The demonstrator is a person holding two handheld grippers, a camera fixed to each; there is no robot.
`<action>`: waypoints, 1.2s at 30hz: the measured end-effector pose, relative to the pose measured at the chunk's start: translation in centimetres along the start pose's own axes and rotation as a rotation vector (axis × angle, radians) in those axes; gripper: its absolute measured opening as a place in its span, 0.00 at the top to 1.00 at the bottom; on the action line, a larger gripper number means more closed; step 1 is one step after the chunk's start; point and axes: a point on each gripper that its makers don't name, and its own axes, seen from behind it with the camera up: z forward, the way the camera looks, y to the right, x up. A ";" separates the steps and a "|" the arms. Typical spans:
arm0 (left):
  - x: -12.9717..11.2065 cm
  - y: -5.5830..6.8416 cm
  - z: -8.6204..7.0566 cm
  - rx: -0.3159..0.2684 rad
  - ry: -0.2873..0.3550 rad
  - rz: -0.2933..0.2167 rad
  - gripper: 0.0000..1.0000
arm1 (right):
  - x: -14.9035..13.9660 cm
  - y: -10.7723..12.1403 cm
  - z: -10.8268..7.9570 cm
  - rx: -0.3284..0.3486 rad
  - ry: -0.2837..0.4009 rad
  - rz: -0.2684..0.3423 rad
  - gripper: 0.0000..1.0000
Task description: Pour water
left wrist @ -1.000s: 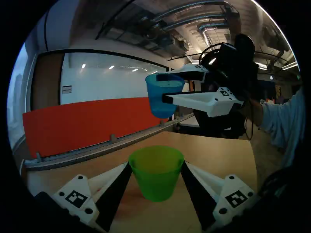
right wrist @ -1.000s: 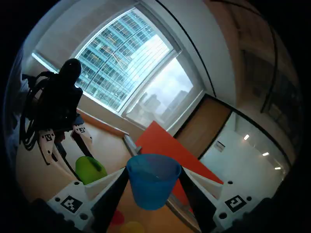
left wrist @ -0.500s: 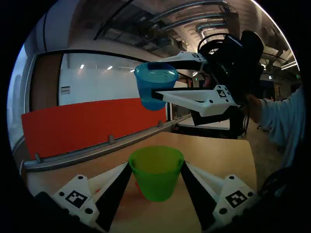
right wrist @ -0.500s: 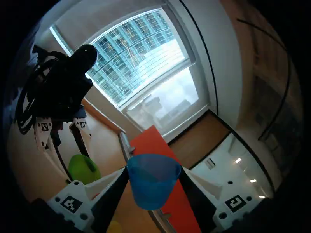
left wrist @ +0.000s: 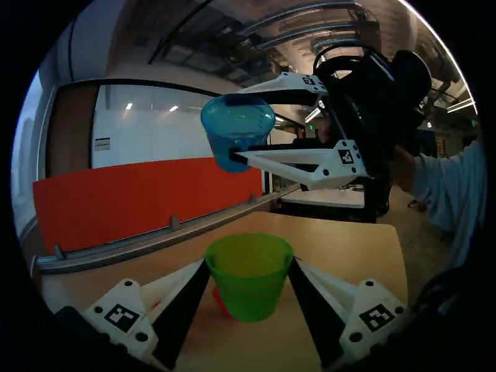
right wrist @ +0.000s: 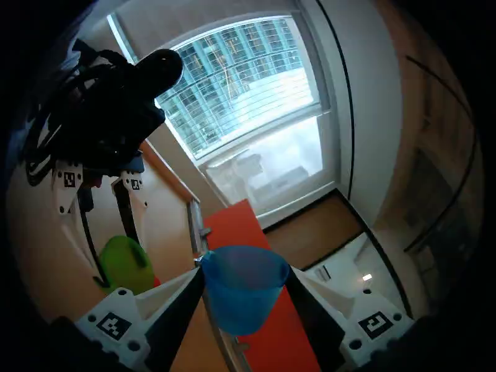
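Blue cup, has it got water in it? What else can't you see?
- The blue cup: water level unclear in both views; its tinted wall hides it.
- The green cup: bottom inside hidden by its front wall, left gripper view.
- A red thing behind the green cup: mostly covered by it, left gripper view; unidentifiable.
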 end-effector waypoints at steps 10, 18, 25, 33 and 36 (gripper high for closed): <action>-0.1 0.1 0.0 -0.003 0.000 0.000 0.13 | 0.1 0.9 0.3 -0.020 -0.002 -0.055 0.08; 0.0 0.3 0.0 -0.005 0.003 -0.002 0.13 | 0.1 1.3 0.7 -0.024 -0.004 -0.104 0.08; 0.0 0.4 0.0 -0.008 0.000 0.001 0.13 | 0.2 1.8 1.0 -0.031 -0.002 -0.146 0.08; 0.1 0.3 0.1 -0.009 0.003 -0.003 0.13 | 0.4 2.2 1.1 -0.035 0.001 -0.179 0.08; 0.1 0.3 0.1 -0.009 0.001 -0.001 0.13 | 0.5 2.4 1.1 -0.037 0.001 -0.191 0.08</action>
